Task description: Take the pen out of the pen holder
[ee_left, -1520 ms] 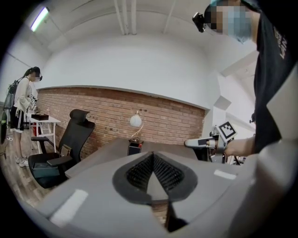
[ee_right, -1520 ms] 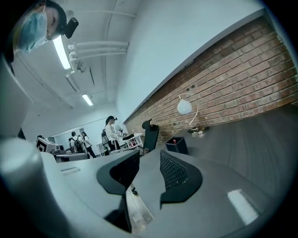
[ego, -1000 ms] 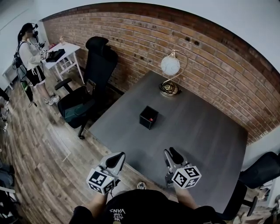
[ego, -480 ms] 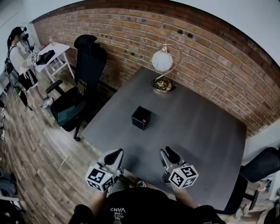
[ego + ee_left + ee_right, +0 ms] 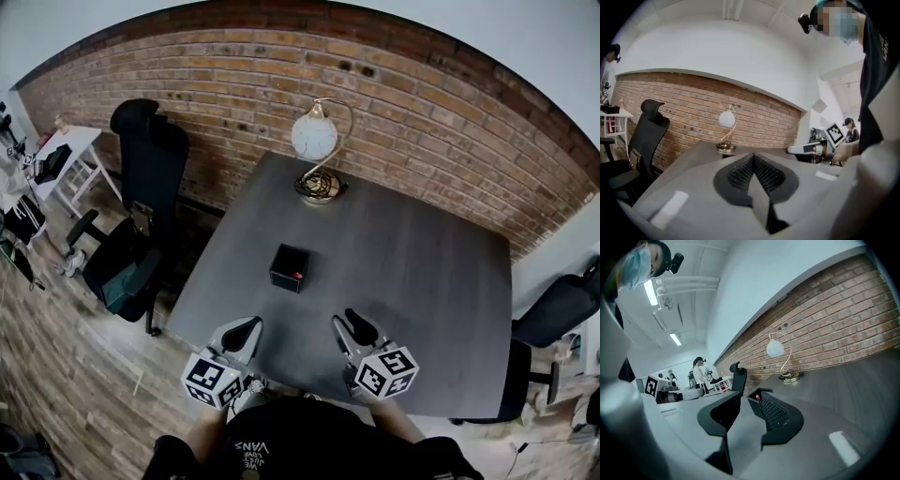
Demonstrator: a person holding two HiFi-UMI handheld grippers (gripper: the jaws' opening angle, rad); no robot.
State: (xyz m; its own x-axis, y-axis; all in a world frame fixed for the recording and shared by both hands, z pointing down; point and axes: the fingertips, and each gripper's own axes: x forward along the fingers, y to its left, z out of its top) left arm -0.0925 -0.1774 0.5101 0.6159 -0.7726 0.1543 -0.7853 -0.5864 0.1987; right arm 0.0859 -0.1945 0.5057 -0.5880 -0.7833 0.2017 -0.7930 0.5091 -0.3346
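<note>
A small black pen holder (image 5: 288,267) stands in the middle of the dark grey table (image 5: 422,281), with the red tip of a pen (image 5: 296,275) showing inside it. Both grippers hover over the table's near edge, well short of the holder. My left gripper (image 5: 245,329) is shut, its pads pressed together in the left gripper view (image 5: 752,161), and holds nothing. My right gripper (image 5: 353,324) is open and empty. In the right gripper view, the pen holder (image 5: 754,399) and the pen's red tip (image 5: 758,397) show beyond the open right gripper (image 5: 747,411).
A lamp with a white globe (image 5: 314,138) and a round brass base (image 5: 319,186) stands at the table's far edge by the brick wall. A black office chair (image 5: 141,187) is left of the table, and another chair (image 5: 562,314) is at the right.
The head view has swung, so the table, holder and lamp sit further left in the frame. Both grippers stay near the table's front edge, the left shut and the right open as before.
</note>
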